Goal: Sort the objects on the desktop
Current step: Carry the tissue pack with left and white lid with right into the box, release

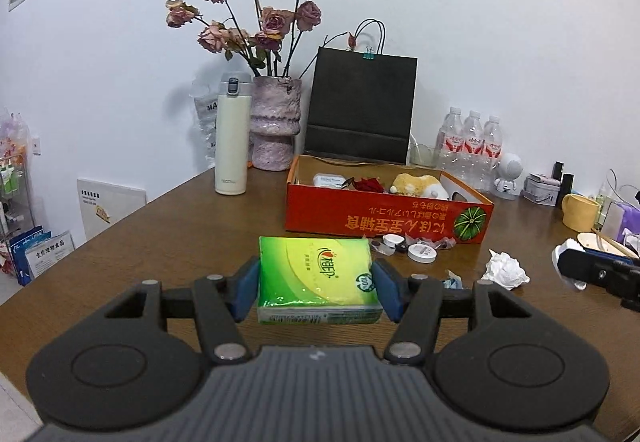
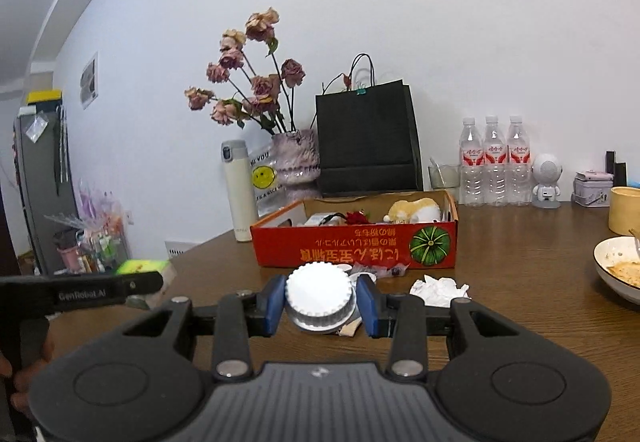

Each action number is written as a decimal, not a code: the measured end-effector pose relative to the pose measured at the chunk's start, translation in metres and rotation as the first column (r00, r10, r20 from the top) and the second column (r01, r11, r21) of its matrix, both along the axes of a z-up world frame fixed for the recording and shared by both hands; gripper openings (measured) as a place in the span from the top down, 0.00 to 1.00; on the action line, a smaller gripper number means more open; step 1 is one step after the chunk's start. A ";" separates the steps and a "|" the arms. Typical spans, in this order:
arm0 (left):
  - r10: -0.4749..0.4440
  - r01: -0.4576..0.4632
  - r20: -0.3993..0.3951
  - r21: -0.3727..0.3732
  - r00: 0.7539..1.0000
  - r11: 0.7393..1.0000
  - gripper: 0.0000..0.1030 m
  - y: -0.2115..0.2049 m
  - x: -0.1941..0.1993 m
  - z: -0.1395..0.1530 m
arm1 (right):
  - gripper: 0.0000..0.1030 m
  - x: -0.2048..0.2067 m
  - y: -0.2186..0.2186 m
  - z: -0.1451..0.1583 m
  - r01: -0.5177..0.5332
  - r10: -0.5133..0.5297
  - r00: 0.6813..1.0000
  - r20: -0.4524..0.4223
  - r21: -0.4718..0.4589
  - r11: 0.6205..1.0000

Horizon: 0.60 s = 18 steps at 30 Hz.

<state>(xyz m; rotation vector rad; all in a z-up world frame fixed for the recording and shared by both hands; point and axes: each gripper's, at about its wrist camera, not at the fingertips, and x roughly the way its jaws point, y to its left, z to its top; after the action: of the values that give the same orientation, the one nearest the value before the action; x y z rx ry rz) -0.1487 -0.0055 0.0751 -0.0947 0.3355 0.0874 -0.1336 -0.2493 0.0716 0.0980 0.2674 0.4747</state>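
Right now both handheld grippers are loaded and hovering over a brown wooden desk point(image 1: 168, 226), facing an open orange cardboard box point(image 1: 384, 218) printed with a green pumpkin. The left gripper point(image 1: 318, 284) has its blue pads pressed against the two sides of a green pack of tissues point(image 1: 316, 274), jaws roughly half open around it, the pack lifted off the desk. The right gripper point(image 2: 320, 298) is clamped on a round white jar with a ridged lid point(image 2: 320, 292), jaws set narrower.

The box already holds a plush toy point(image 1: 418, 184), a red flower and a small white case. Just in front of it lie loose wrappers, little white lids point(image 1: 422, 253) and a crumpled tissue point(image 1: 505, 269). A cream flask point(image 1: 232, 134), a vase of faded roses point(image 1: 276, 122), a black paper bag point(image 1: 360, 106) and water bottles stand behind.

This looks like the carrying step. Next, each item probably needs lifting clear of the box's near wall before release, one hand at a time to avoid crowding.
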 end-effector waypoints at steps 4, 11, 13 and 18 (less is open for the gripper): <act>-0.018 0.018 0.010 0.007 1.000 1.000 0.41 -0.001 0.022 0.008 | 0.64 0.019 -0.001 0.007 0.004 -0.004 1.000 -0.018 0.001 1.000; -0.051 0.052 0.042 -0.033 0.998 0.998 0.41 0.013 0.120 0.048 | 0.64 0.096 0.012 0.044 0.002 -0.002 1.000 0.003 -0.013 1.000; -0.062 0.063 0.051 -0.016 0.997 0.998 0.40 0.015 0.150 0.055 | 0.64 0.126 0.017 0.058 0.001 -0.001 1.000 0.003 -0.013 1.000; -0.046 0.046 0.008 -0.014 0.999 0.999 0.40 0.027 0.219 0.057 | 0.64 0.202 0.035 0.072 -0.018 0.017 0.999 -0.047 -0.035 0.999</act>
<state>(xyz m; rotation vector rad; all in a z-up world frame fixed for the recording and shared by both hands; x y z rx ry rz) 0.0701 0.0216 0.1320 -0.1014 0.3304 0.0395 0.0682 -0.2140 0.1439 0.0723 0.3223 0.4854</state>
